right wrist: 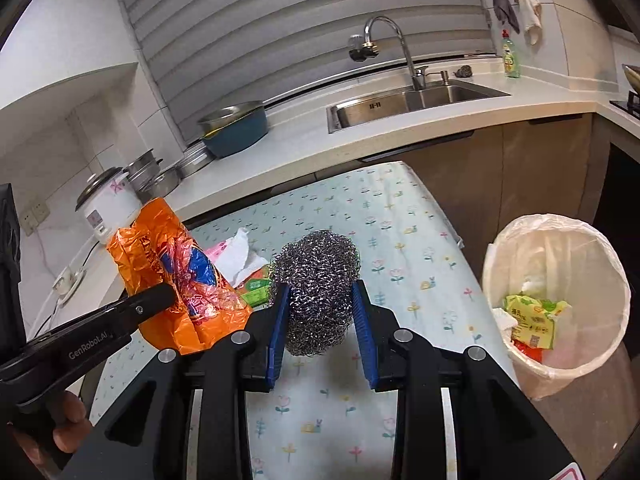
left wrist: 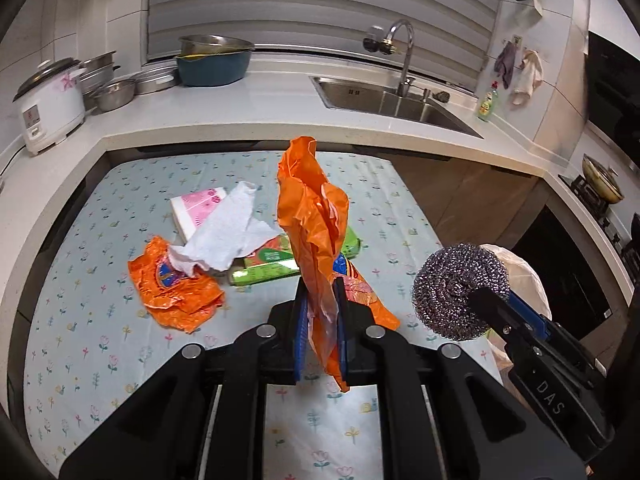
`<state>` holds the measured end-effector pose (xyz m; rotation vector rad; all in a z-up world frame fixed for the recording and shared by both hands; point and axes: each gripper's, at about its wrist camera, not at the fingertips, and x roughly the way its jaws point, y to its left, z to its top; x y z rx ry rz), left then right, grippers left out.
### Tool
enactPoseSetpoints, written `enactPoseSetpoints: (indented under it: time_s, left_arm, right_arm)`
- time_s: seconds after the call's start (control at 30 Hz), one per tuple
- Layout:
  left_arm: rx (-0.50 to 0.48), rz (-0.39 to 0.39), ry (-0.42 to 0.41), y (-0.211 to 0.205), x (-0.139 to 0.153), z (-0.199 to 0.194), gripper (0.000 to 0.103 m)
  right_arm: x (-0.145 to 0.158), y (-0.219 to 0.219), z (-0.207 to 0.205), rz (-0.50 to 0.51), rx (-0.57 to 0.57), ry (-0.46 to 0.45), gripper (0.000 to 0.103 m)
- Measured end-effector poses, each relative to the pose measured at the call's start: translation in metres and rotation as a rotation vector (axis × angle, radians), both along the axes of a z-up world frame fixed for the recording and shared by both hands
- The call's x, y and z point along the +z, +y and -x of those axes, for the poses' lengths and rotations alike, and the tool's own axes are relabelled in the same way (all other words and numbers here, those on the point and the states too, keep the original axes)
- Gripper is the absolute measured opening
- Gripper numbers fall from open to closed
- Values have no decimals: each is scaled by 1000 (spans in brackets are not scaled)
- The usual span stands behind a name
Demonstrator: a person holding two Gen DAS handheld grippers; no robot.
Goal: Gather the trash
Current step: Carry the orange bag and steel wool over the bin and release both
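My left gripper (left wrist: 320, 312) is shut on a crumpled orange plastic wrapper (left wrist: 312, 216), held up above the table; the same wrapper (right wrist: 176, 272) shows at the left of the right wrist view. My right gripper (right wrist: 320, 312) is shut on a steel wool scourer (right wrist: 316, 288), which also appears at the right of the left wrist view as the scourer (left wrist: 460, 292). On the flowered tablecloth (left wrist: 100, 320) lie another orange wrapper (left wrist: 176, 292), a white paper towel (left wrist: 232, 236), a pink tissue pack (left wrist: 200, 204) and green packets (left wrist: 268, 268). A white-lined trash bin (right wrist: 556, 300) stands right of the table.
The bin holds a yellow-green packet (right wrist: 532, 316) and other scraps. Behind the table runs a white counter (left wrist: 260, 112) with a sink (left wrist: 384, 100), a faucet (left wrist: 404, 52), a rice cooker (left wrist: 48, 108), metal pots (left wrist: 116, 84) and a blue basin (left wrist: 212, 64). A hand (right wrist: 64, 428) grips the left tool.
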<state>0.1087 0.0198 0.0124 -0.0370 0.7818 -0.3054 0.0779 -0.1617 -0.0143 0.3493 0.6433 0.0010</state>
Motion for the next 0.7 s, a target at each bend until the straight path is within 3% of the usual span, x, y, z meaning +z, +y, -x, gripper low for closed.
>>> enactPoseSetpoints:
  time_s: [0.7]
  left_arm:
    - [-328,-50,9,-168,-9,12,12]
  right_arm:
    - [-14,-147,55,-41,-297,5,30]
